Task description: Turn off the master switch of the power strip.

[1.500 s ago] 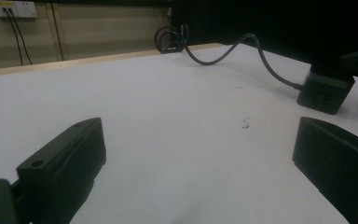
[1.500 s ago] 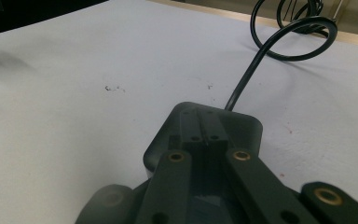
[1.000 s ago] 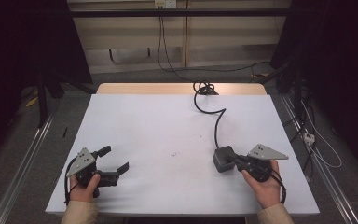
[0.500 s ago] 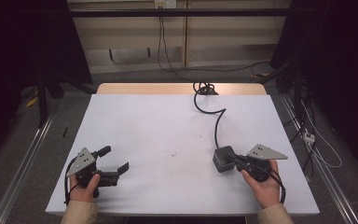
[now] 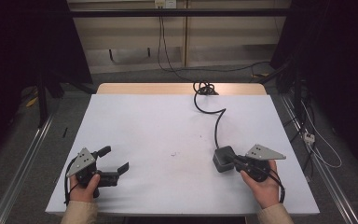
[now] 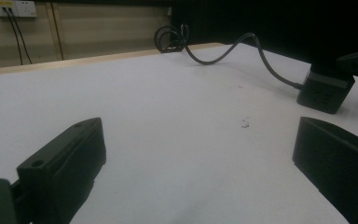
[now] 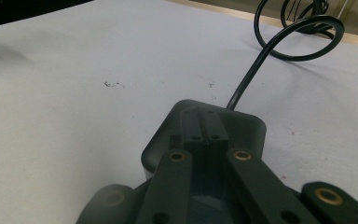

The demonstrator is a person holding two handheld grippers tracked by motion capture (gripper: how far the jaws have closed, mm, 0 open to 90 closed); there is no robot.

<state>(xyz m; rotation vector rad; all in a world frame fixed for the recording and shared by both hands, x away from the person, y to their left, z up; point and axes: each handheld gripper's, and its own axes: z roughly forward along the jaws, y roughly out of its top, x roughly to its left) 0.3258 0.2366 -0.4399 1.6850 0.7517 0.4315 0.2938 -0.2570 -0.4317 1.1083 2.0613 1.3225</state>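
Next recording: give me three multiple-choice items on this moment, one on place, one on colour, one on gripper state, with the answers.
1. Where does the dark grey square power block lie?
A. by the left gripper
B. at the right gripper's tips
C. on the floor

2. What colour is the block's cable?
A. black
B. white
C. red

3. How do the left gripper's jaws stand?
A. shut on the block
B. shut on nothing
C. apart, nothing between them

Answers:
B, the high view shows it on the white table right before the right gripper.
A, it runs black to the far edge.
C, bare table shows between the jaws.
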